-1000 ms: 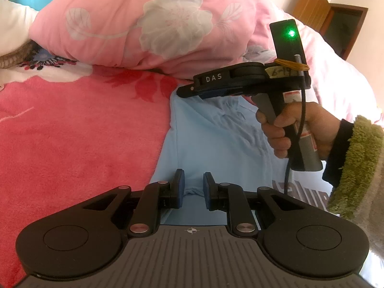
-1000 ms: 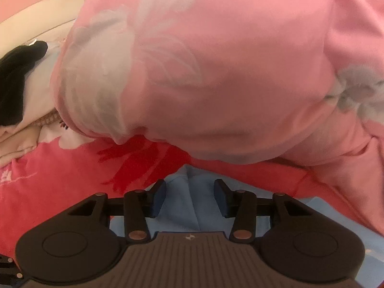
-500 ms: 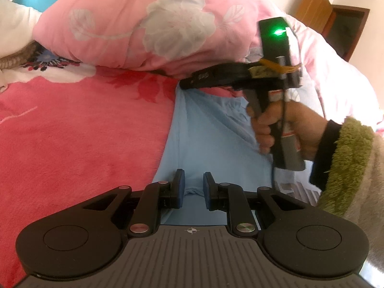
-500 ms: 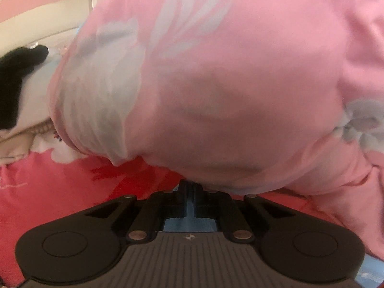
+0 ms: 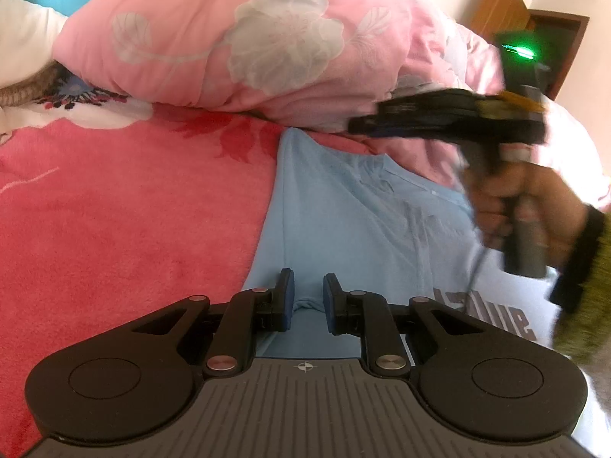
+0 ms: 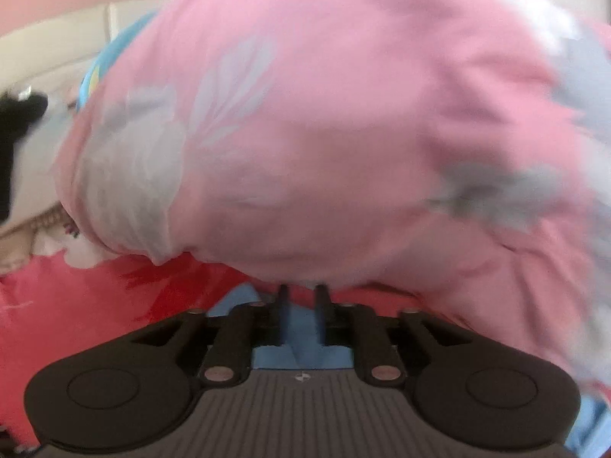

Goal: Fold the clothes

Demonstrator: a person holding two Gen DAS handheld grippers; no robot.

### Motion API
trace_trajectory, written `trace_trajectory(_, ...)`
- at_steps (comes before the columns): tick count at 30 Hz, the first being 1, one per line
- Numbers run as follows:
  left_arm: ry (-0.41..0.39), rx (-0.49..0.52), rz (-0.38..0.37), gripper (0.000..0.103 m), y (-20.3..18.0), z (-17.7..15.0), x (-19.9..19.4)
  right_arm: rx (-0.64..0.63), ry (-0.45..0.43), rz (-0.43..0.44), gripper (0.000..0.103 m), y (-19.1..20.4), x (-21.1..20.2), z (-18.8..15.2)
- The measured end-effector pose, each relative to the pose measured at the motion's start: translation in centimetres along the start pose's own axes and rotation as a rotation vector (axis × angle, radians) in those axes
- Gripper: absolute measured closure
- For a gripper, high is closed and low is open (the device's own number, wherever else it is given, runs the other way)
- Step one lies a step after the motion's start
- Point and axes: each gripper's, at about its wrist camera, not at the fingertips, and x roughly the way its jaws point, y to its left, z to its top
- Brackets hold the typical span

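Left tool point(image 5: 308, 297) low over the light blue T-shirt point(image 5: 343, 221), fingers spread with a clear gap, nothing pinched; blue pads point(image 5: 287, 297) just above a small ridge of fabric near the shirt's left edge. Shirt lying flat on the red fleece blanket point(image 5: 114, 210) on the bed, dark lettering point(image 5: 492, 313) showing toward the right, top end reaching up to the foot of the pink floral quilt point(image 5: 248, 38).

Over on the right: right tool point(image 5: 362, 126) blurred, held level above the shirt's upper part by a hand point(image 5: 527, 198) in a dark cuff and green fleece sleeve point(image 5: 588, 305), tip close against the quilt, green light point(image 5: 521, 51) glowing on top.

Right wrist view: right tool point(image 6: 301, 294) fingers narrowly parted, blue cloth point(image 6: 301, 328) between and beneath them; gripped or merely lying there, cannot tell. Fingertips hard up against the underside of the quilt point(image 6: 324, 114). Red blanket point(image 6: 76, 305) off to the left.
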Motion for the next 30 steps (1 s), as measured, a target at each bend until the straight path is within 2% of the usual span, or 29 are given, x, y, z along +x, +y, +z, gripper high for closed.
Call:
trace_trajectory(1,0.0,0.0,0.0,0.085,0.0,0.0,0.0,0.035,0.011,0.004,0.064,-0.8,-0.9,-0.3)
trace_trajectory(2,0.0,0.0,-0.001,0.085,0.0,0.0,0.1,0.069,0.026,0.01,0.063,-1.6,-1.7,-0.6)
trace_trajectory(9,0.001,-0.005,-0.003,0.085,0.2,0.0,0.2,0.302,0.174,0.022,0.062,-5.9,-3.1,-4.2)
trace_trajectory(13,0.001,-0.007,-0.005,0.085,0.2,0.0,0.2,0.427,0.203,0.027,0.062,-6.8,-3.2,-5.5)
trace_trajectory(16,0.001,-0.008,-0.006,0.085,0.2,0.0,0.2,0.468,0.201,0.028,0.062,-7.5,-3.4,-5.7)
trace_trajectory(21,0.001,-0.009,-0.006,0.085,0.2,0.0,0.2,0.466,0.206,0.013,0.062,-6.9,-3.0,-5.4)
trace_trajectory(24,0.0,-0.009,-0.006,0.085,0.2,0.0,0.2,0.436,0.194,0.003,0.076,-6.4,-3.0,-5.3)
trace_trajectory(25,0.0,-0.01,-0.006,0.085,0.2,0.0,0.2,0.425,0.189,-0.003,0.092,-6.2,-3.1,-5.3)
trace_trajectory(26,0.0,-0.011,-0.007,0.085,0.2,0.0,0.2,0.42,0.178,-0.006,0.099,-6.1,-3.2,-5.3)
trace_trajectory(30,0.001,-0.013,-0.008,0.085,0.2,0.0,0.2,0.438,0.149,-0.026,0.1,-6.2,-3.6,-5.6)
